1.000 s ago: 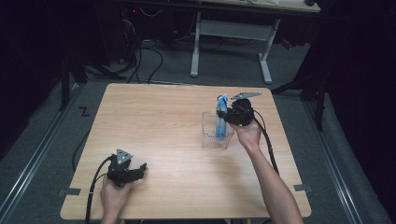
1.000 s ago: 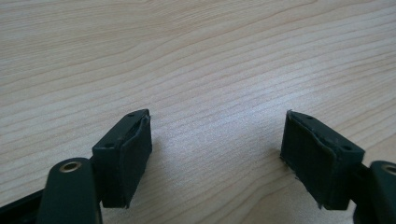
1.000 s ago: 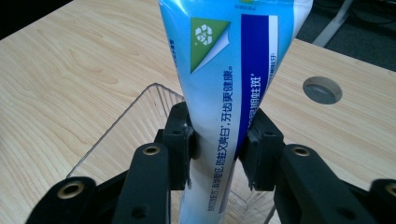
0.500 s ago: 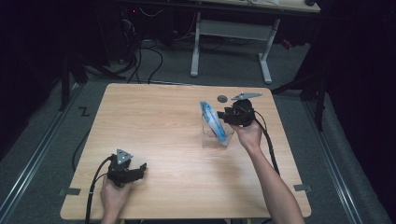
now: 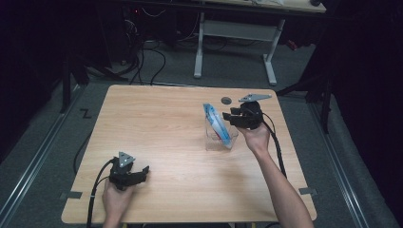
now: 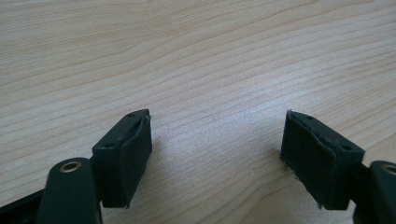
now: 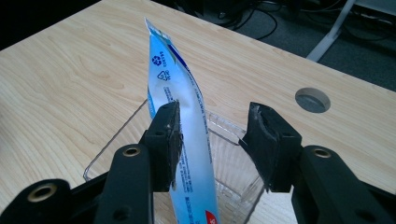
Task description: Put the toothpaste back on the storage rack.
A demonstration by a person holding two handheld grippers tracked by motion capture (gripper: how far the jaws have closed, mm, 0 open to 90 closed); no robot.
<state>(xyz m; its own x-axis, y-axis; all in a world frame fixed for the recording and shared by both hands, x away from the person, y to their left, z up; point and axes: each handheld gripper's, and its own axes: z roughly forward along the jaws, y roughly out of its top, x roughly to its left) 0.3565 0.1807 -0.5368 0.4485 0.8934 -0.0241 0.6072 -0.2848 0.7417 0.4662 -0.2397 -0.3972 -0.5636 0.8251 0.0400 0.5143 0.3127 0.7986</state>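
- My right gripper (image 7: 212, 135) has just been opening; the pouch (image 7: 184, 121) stands between its jaws, against one pad, free of the other.
- The pouch leans in the clear box (image 5: 219, 140) on the table (image 5: 161, 128).
- My left gripper (image 6: 215, 149) rests open on bare wood, well apart.

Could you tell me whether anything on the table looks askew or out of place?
The blue and white pouch stands on end in the clear container and leans, its top well above the rim. The right gripper has just been opening, and its jaws now stand apart around the pouch. Nothing looks spilled or damaged.
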